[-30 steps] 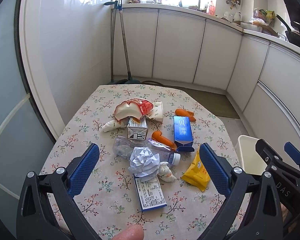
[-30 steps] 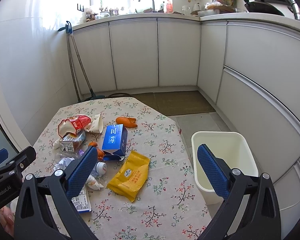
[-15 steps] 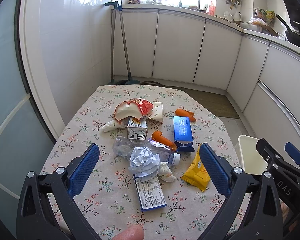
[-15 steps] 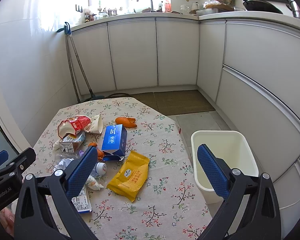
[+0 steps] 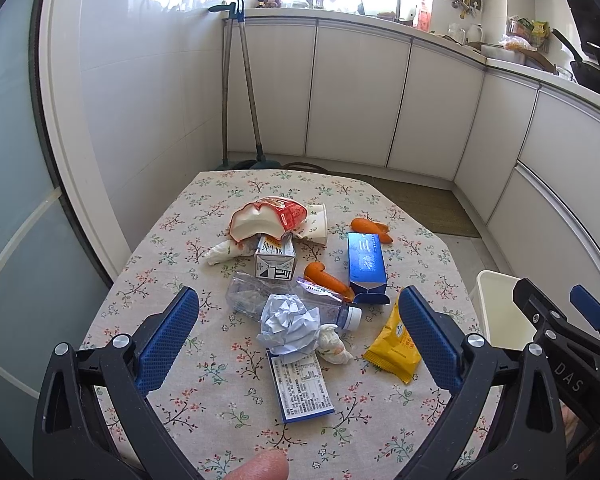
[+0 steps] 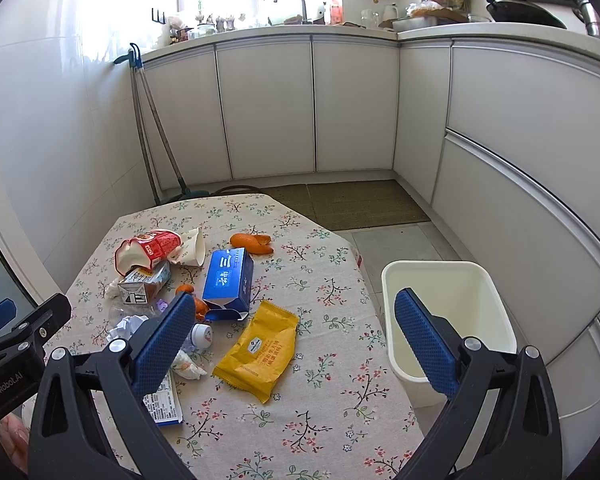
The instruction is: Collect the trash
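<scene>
Trash lies in a heap on the floral tablecloth (image 5: 172, 240): a crumpled paper ball (image 5: 290, 322), a clear plastic bottle (image 5: 256, 296), a milk carton (image 5: 275, 260), a red and white bag (image 5: 266, 218), a blue box (image 5: 366, 264), orange peels (image 5: 370, 228), a flat label box (image 5: 302, 384) and a yellow packet (image 5: 396, 340). My left gripper (image 5: 298, 336) hovers open above the paper ball. My right gripper (image 6: 296, 336) is open over the yellow packet (image 6: 258, 350), with the white bin (image 6: 448, 320) by its right finger.
The bin (image 5: 496, 308) stands on the floor off the table's right edge. White cabinets (image 6: 268, 104) line the back and right. A mop and broom (image 5: 240, 92) lean in the far corner. A brown mat (image 6: 356, 204) lies on the floor beyond the table.
</scene>
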The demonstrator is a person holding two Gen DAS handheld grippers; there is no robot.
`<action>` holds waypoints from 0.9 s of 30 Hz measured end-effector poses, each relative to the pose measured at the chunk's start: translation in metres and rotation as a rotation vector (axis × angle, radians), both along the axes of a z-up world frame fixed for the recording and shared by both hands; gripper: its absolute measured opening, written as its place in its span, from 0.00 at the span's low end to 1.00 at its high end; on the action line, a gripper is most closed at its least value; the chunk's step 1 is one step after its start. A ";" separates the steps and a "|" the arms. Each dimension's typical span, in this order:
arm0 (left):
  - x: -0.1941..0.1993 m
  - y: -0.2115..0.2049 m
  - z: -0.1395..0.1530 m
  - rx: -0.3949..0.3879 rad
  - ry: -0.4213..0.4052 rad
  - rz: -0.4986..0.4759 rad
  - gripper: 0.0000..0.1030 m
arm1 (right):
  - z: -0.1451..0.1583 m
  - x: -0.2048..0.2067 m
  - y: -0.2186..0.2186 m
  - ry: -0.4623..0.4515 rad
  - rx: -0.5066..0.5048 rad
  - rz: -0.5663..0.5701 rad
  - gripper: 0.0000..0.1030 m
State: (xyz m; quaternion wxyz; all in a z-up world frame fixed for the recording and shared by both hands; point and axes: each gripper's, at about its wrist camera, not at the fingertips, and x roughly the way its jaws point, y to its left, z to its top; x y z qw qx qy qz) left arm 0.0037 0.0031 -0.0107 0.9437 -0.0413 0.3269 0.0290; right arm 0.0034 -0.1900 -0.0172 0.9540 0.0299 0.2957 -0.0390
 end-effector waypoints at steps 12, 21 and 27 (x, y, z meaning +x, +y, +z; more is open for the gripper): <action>0.000 0.001 -0.001 0.000 0.002 0.000 0.93 | -0.001 -0.001 -0.002 0.006 0.001 -0.001 0.94; 0.001 0.003 -0.005 -0.001 0.015 0.003 0.93 | -0.002 0.001 -0.001 0.017 0.000 -0.005 0.94; 0.006 0.010 -0.008 -0.019 0.037 0.037 0.93 | -0.011 0.010 -0.003 0.098 0.039 0.004 0.94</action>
